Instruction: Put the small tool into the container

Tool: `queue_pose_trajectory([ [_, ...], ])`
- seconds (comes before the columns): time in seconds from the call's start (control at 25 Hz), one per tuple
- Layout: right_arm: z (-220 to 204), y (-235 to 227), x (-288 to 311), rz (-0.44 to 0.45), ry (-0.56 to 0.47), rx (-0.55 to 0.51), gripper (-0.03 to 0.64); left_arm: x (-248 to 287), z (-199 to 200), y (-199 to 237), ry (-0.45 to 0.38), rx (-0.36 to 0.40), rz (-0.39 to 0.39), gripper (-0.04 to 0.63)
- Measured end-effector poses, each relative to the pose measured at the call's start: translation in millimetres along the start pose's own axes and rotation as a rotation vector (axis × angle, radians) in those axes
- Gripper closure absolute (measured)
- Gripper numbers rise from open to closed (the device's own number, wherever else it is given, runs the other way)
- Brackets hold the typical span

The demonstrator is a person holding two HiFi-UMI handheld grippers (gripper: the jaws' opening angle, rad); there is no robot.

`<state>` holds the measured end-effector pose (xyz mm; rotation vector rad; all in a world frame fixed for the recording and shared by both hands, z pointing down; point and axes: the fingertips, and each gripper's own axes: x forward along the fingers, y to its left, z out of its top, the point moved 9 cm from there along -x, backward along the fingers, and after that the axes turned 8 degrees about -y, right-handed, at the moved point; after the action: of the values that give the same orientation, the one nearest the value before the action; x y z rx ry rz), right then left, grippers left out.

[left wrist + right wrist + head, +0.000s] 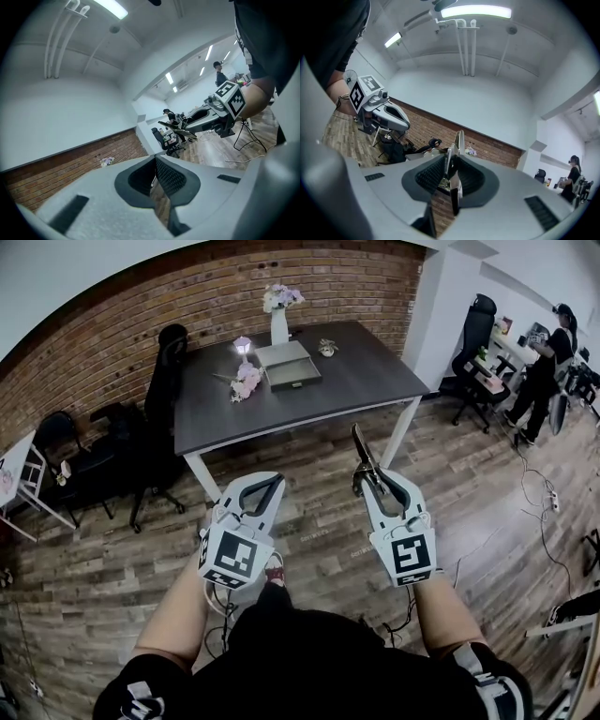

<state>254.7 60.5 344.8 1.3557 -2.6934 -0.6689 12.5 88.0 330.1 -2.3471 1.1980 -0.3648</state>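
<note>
The small tool (360,444) is a thin metal piece that sticks up from my right gripper (367,480), which is shut on it. In the right gripper view the small tool (458,146) stands clamped between the pads of my right gripper (451,172). My left gripper (272,484) is held beside it over the floor, shut with nothing in it; its pads meet at my left gripper (155,163). The container (291,366), a flat grey box, lies on the dark table (366,371), well beyond both grippers.
A white vase of flowers (279,313), pink flowers (247,381) and a small object (326,349) also sit on the table. Black office chairs (159,418) stand at its left. A person (544,362) stands by desks at far right. Cables (544,502) trail over the wooden floor.
</note>
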Motion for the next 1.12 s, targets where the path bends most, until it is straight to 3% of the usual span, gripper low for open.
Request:
queue_pose_trajectory([
  [0.4, -12.7, -15.4, 42.7, -0.026, 0.005, -0.024, 0.532, 37.2, -17.4, 35.6, -0.043, 0.046, -0.007, 0.586],
  [0.64, -28.0, -26.5, 81.4, -0.039, 0.018, 0.001, 0.532, 63.9, -36.1, 70.8, -0.091, -0.073, -0.028, 0.586],
  [0.8, -40.4, -37.2, 116.8, -0.047, 0.036, 0.005, 0.532, 88.9, -55.0, 99.8, -0.084, -0.035, -0.016, 0.586],
  [1.12, -50.2, -58.0, 188.9, -0.049, 0.052, -0.011, 0.532, 131.3, -84.8, 161.2, -0.086, -0.042, -0.015, 0.586],
])
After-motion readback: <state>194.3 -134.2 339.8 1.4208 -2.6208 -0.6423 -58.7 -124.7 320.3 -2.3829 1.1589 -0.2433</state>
